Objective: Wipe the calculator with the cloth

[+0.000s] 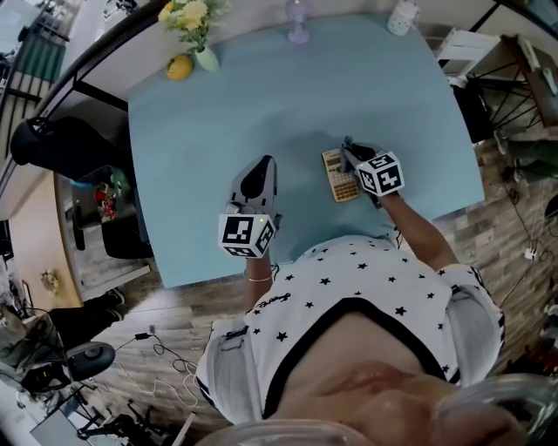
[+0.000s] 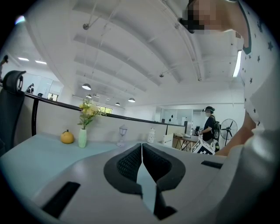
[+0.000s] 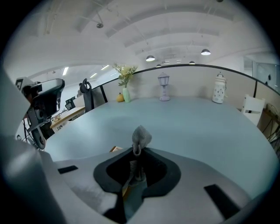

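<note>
Star-print shirt (image 1: 349,287), right claw (image 3: 137,151) clamped on cloth (image 3: 141,137) beside calculator (image 1: 339,175), left claw (image 2: 141,148) closed, vase (image 1: 207,59) holding flowers (image 1: 190,16)

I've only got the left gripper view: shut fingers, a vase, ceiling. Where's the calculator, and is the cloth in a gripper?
Observer: The calculator lies on the blue table near the person's side, right of your left gripper and apart from it.
Operator: And the cloth?
Observer: The right gripper has its fingers shut on the grey cloth.
Operator: Is it near the calculator?
Observer: Yes, the head view shows it at the calculator's right edge.
</note>
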The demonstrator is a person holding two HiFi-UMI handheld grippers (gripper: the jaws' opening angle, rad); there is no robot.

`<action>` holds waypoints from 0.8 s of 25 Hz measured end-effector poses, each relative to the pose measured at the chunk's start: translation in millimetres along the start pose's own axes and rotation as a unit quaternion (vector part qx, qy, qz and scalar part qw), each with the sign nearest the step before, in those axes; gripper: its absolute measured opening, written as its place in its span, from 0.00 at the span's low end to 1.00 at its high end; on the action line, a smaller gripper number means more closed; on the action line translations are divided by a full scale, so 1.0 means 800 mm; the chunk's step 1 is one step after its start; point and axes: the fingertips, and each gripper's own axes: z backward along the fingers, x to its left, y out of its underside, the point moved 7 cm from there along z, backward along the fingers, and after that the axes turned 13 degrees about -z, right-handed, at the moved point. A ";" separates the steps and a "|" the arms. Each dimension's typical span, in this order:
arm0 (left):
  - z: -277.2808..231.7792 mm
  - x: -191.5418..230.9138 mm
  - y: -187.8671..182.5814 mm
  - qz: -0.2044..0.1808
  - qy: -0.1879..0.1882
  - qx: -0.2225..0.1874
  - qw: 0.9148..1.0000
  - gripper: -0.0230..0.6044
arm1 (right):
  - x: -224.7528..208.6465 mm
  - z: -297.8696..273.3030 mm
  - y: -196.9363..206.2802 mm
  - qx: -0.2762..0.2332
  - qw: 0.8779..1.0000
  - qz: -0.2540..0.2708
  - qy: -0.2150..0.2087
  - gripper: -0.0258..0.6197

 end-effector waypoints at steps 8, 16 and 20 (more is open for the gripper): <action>-0.002 -0.002 -0.007 -0.006 0.008 -0.002 1.000 0.09 | 0.003 0.001 -0.005 -0.022 1.000 0.000 0.014 0.12; 0.004 -0.008 -0.009 -0.013 0.006 0.000 1.000 0.09 | 0.050 0.009 -0.014 -0.047 0.998 0.011 -0.050 0.12; 0.005 -0.014 -0.011 -0.015 0.008 0.000 1.000 0.09 | 0.069 0.004 -0.002 -0.034 0.996 0.018 -0.075 0.12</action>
